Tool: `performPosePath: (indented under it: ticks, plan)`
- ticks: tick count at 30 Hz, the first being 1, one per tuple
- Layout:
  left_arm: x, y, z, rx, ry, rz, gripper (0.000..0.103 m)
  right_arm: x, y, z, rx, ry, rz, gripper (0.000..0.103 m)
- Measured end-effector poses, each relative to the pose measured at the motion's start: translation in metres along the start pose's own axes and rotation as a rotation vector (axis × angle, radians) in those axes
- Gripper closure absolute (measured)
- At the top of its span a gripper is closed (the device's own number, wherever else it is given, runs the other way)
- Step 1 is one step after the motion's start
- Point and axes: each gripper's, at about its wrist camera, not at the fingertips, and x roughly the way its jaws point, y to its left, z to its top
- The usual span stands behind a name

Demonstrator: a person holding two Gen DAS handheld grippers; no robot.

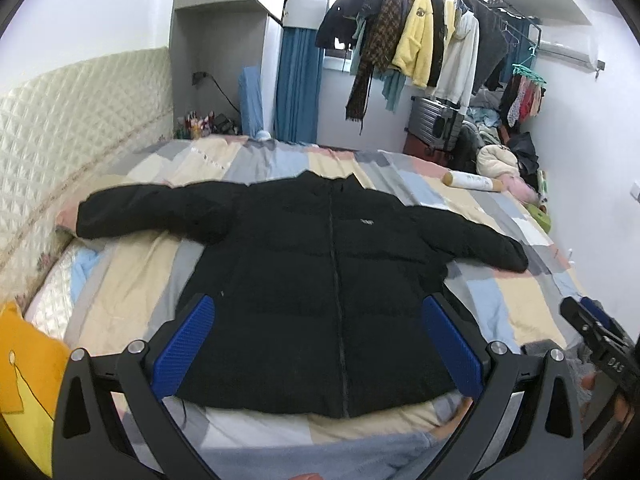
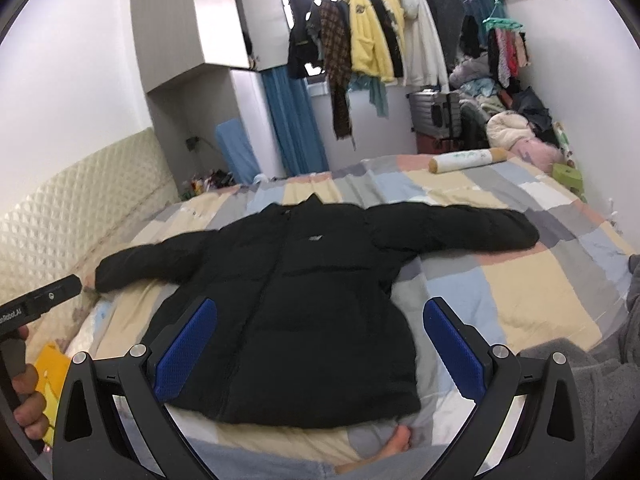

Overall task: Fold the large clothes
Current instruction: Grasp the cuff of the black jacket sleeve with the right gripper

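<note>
A: Starting at the left, what's there?

B: A quilted headboard (image 1: pixel 80 120) along the wall, and a yellow cushion (image 1: pixel 28 364) at the near corner of the bed (image 1: pixel 132 280). The left hand-held gripper (image 1: pixel 318 348) hangs above the bed's near edge, its blue pads (image 1: pixel 186 346) spread wide apart, nothing between them.

A: And the garment?

B: A black puffer jacket (image 1: pixel 320 280) lies flat on the patchwork bedspread, front up, zip closed, collar pointing away, hem nearest the cameras. Both sleeves are stretched out sideways; the left cuff (image 1: pixel 86 220) reaches almost to the headboard.

A: Further right?

B: The right hand-held gripper (image 2: pixel 320 350) hovers over the jacket's right hem side, likewise gaping open and touching nothing. Beyond the right sleeve a rolled cylinder (image 2: pixel 466 160) rests on the bed, and hanging clothes (image 2: pixel 372 40) crowd a rail at the far wall.
</note>
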Motion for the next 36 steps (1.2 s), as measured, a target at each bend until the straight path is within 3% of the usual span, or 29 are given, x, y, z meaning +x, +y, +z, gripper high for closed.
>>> performPosePath:
  ticks: [5, 8, 12, 16, 22, 31, 36]
  plan:
    - [0.02, 0.002, 0.016, 0.03, -0.025, -0.005, 0.0, 0.015, -0.008, 0.01, -0.015, -0.037, -0.037, 0.0]
    - [0.043, 0.005, 0.021, 0.056, -0.046, 0.001, 0.0, 0.036, -0.01, 0.01, -0.058, -0.016, -0.053, 0.0]
    - [0.079, 0.021, 0.015, 0.052, -0.024, 0.04, 0.0, 0.069, -0.022, 0.006, -0.044, 0.033, -0.038, 0.0]
    - [0.103, 0.037, 0.002, 0.014, 0.012, 0.001, 0.0, 0.088, -0.035, 0.01, -0.021, 0.029, -0.031, 0.0]
    - [0.117, 0.047, -0.007, -0.016, 0.013, -0.031, 0.0, 0.118, -0.07, 0.029, 0.039, -0.007, 0.005, 0.0]
    - [0.132, 0.065, -0.016, -0.079, 0.019, -0.039, 0.0, 0.172, -0.123, 0.046, 0.019, -0.011, -0.056, 0.0]
    - [0.142, 0.069, -0.019, -0.09, 0.037, -0.028, 0.0, 0.211, -0.179, 0.036, 0.119, 0.015, -0.114, 0.0]
